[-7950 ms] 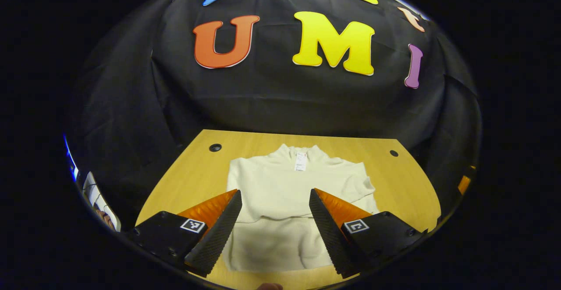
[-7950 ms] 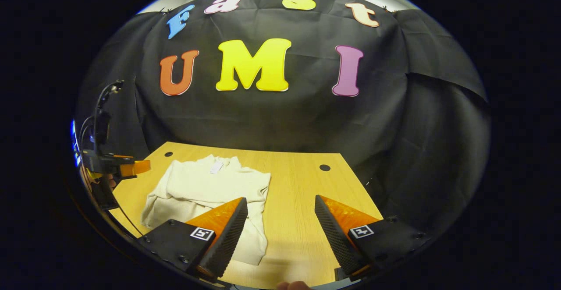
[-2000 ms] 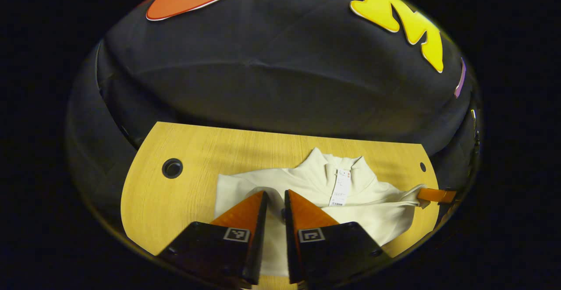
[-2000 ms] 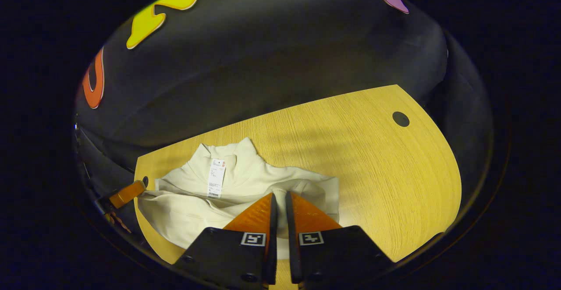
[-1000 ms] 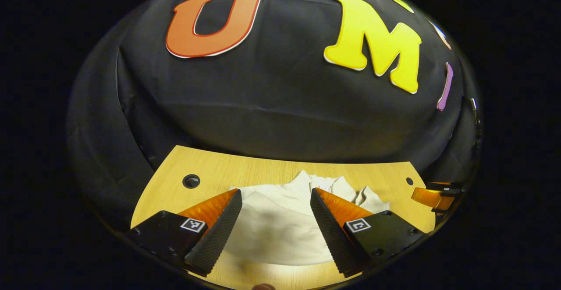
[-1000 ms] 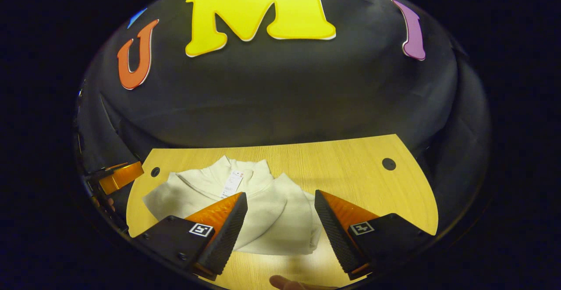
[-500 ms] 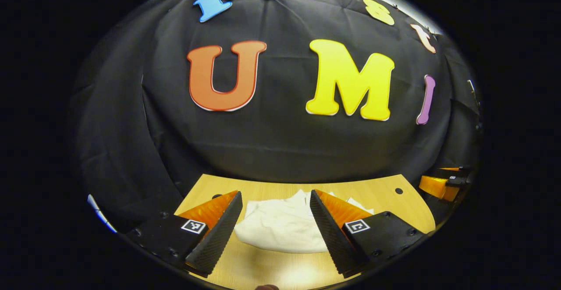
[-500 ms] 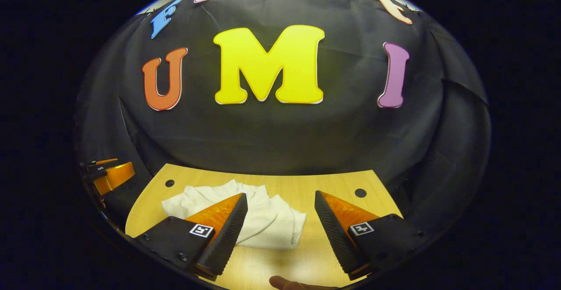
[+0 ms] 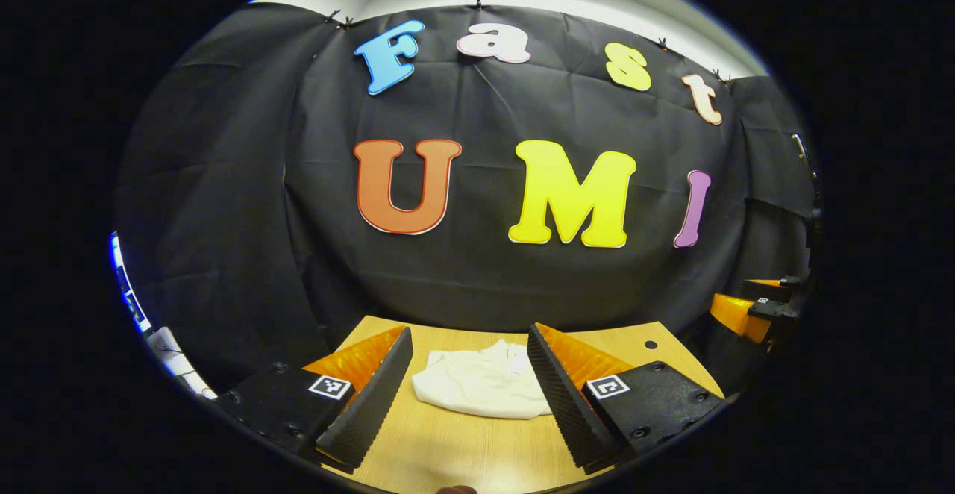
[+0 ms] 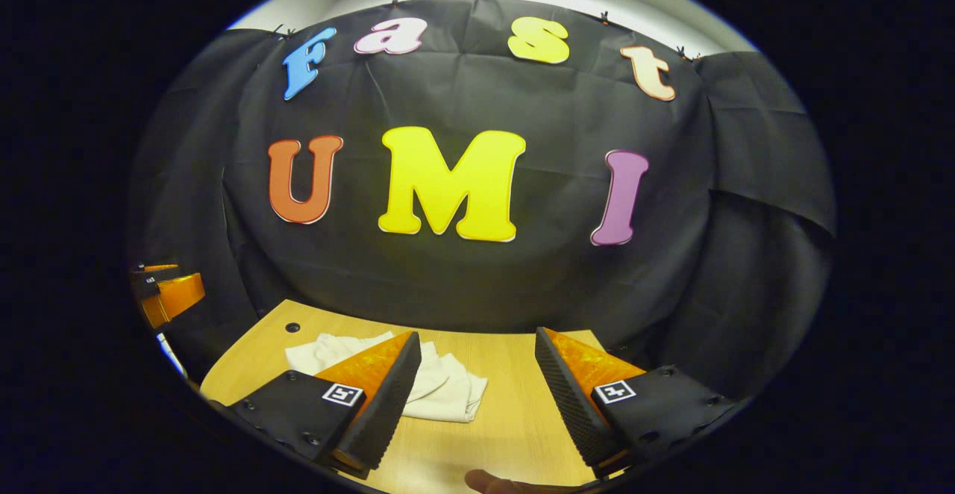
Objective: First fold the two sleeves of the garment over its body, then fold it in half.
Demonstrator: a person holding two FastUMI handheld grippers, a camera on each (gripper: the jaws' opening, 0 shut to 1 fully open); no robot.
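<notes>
Garment [image 9: 481,386]: pale, lies as a compact flat bundle on the worktop [image 9: 448,449], toward its far side, near the black cloth wall. No sleeve sticks out past the outline. Layered edges show at its right end in the right gripper view [image 10: 448,389]. Judgement: it already looks sleeves-in and folded in half, the state the task asks for; how neat the layers are is too small to tell.

Long axis runs left-right across the worktop.

Left tongs [image 9: 468,389]: spread wide, holding nothing, raised clear on the near side. Bundle sits dead ahead, framed between the two fingers, not touching either.

Right tongs [image 10: 477,393]: also spread, empty, raised. Bundle lies ahead and to the left, partly behind its left finger.

So the left tongs line up square on the garment; the right ones are offset toward its right end. Each unit appears at the edge of the other's view, well apart from the cloth.

Judgement: nothing here calls for another grasp.
</notes>
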